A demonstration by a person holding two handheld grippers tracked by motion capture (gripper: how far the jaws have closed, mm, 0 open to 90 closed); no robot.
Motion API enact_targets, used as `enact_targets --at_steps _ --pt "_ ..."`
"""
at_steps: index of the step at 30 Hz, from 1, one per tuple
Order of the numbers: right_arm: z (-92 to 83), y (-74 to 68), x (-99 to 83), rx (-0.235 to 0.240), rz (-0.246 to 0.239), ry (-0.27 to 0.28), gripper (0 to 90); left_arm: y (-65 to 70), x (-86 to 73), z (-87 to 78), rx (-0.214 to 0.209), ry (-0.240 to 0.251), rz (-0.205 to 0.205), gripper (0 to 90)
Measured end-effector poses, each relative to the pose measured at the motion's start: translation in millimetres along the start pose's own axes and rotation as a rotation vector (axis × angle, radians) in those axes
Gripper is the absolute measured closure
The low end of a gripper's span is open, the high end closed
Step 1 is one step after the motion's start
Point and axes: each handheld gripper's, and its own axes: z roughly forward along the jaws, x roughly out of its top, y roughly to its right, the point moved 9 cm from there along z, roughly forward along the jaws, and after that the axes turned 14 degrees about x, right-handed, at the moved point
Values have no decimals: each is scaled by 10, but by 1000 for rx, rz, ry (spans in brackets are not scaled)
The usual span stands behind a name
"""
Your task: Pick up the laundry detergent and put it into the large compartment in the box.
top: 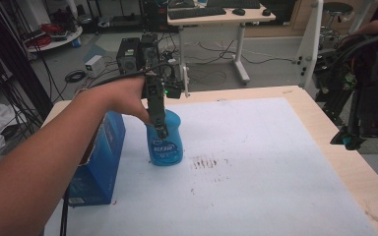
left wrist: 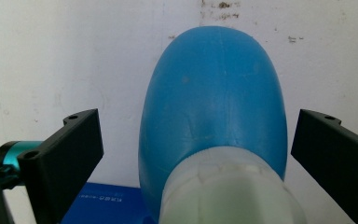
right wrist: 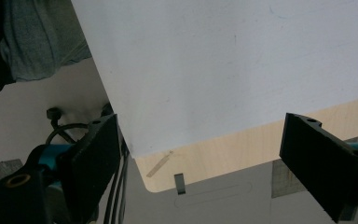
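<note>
Bottle [top: 165,145] first: blue, standing upright on the white mat [top: 256,172], with a pale label on its front and a whitish cap that fills the bottom of the left gripper view. Just to the bottle's left, nearly touching it, stands a blue box [top: 98,162], at the mat's left edge. To the bottle's right, near it, a patch of dark smudges [top: 205,162] marks the mat.

Directly above the bottle hangs the left gripper [top: 160,129], held by a hand [top: 123,96] whose forearm comes in from the lower left. It points down at the cap. From its own camera the two black jaws stand spread wide, one on each side of the bottle's shoulders, with clear mat showing between each jaw and the blue plastic; neither touches it.

Well apart from the bottle, off the table's [top: 325,132] right edge, the right gripper [top: 354,137] hangs dark against the floor. In the right gripper view [right wrist: 205,158] its jaws are also spread wide with nothing between them, looking down on a corner of the mat and the wooden table rim.
</note>
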Motion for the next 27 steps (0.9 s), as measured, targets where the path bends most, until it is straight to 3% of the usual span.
enact_targets --at_steps 11,13,20,27 --pt "-5 -6 -18 -4 6 -2 117 16 -6 38 6 -13 14 22" --pt "-7 -10 -18 -2 8 -3 117 15 -5 33 5 -10 19 75" --pt "-7 -14 -15 -1 10 -2 117 20 -9 52 13 -16 26 80" --pt "-11 -16 -20 -4 13 0 117 21 -1 57 20 -19 35 139"
